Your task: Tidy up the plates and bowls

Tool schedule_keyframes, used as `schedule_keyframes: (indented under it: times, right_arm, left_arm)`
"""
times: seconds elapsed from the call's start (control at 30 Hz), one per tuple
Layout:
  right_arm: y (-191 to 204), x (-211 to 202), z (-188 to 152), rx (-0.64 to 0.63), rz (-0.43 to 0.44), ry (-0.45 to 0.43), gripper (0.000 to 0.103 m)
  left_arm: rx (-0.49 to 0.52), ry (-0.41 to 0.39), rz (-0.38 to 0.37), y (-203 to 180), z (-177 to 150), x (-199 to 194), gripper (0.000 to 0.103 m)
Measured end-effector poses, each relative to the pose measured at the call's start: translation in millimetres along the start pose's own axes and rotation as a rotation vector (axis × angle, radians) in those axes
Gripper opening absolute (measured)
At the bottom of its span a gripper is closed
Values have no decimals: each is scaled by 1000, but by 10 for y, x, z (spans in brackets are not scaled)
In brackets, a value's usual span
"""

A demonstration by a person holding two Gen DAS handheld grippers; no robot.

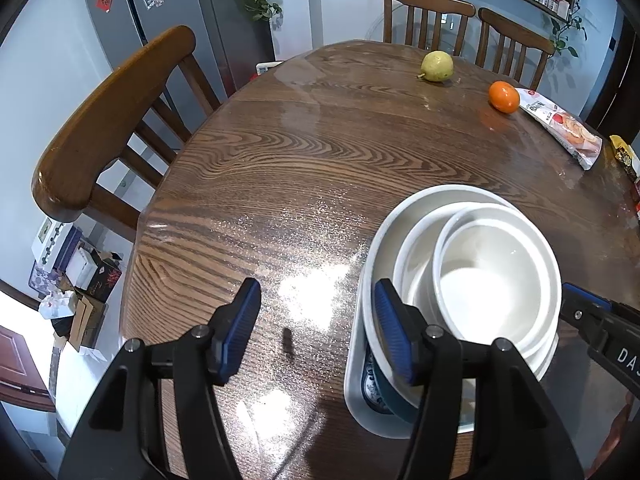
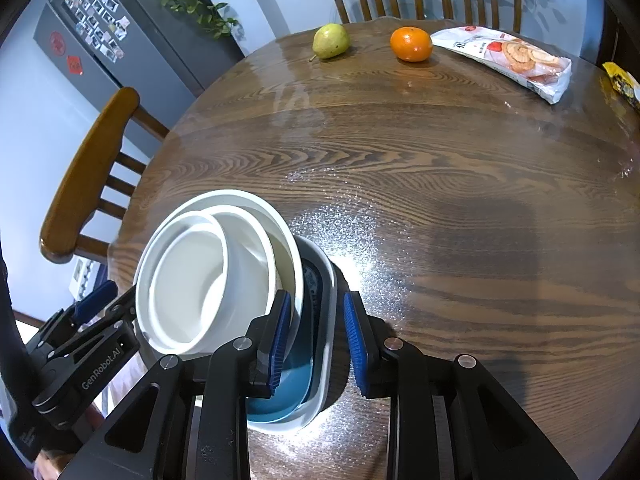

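Observation:
A stack of dishes sits at the near edge of the round wooden table (image 1: pixel 280 168). A white oval dish (image 1: pixel 356 392) is at the bottom, with a blue plate (image 2: pixel 296 380) in it. On that sit a wide white bowl (image 1: pixel 384 240) and nested smaller white bowls (image 1: pixel 496 280). My left gripper (image 1: pixel 316 332) is open; its right finger is over the stack's left rim and its left finger over bare table. My right gripper (image 2: pixel 316 336) is open and straddles the oval dish's right rim (image 2: pixel 328 320). Neither holds anything.
A green pear (image 1: pixel 437 65), an orange (image 1: pixel 503 96) and a snack bag (image 1: pixel 560 128) lie at the table's far side. A yellow packet (image 2: pixel 624 84) lies at the right edge. Wooden chairs stand at the left (image 1: pixel 104 128) and behind (image 1: pixel 424 12). A fridge (image 1: pixel 160 20) stands at the back left.

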State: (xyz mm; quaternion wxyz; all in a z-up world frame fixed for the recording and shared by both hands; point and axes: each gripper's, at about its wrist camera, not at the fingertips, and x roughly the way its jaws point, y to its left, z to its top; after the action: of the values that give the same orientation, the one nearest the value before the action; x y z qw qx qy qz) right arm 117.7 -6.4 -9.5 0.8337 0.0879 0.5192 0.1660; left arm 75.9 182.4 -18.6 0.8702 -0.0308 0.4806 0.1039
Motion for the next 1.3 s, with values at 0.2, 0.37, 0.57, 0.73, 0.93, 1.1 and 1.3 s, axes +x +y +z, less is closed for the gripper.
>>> schedule_keyframes:
  times: [0.2, 0.37, 0.57, 0.73, 0.93, 1.1, 1.3]
  right_arm:
    - [-19, -1, 10, -4, -4, 0, 29]
    - [-33, -5, 18, -8, -29, -5, 37]
    - [-70, -17, 13, 3, -42, -13, 44]
    - [-55, -21, 1, 2, -49, -19, 45]
    - [-84, -27, -5, 18, -54, -27, 54]
    - [-88, -44, -8, 18, -60, -37, 56]
    - [-100, -66, -7, 19, -62, -54, 59]
  left_arm:
    - [-1, -2, 7, 7, 0, -1, 62]
    - [-5, -2, 15, 17, 0, 5, 66]
    - [-11, -5, 30, 24, -4, 4, 74]
    - [-17, -7, 39, 37, -10, 9, 78]
    - [-31, -3, 38, 52, -3, 21, 80]
    - [-37, -7, 41, 62, 4, 28, 84]
    - [-38, -10, 37, 79, -3, 31, 87]
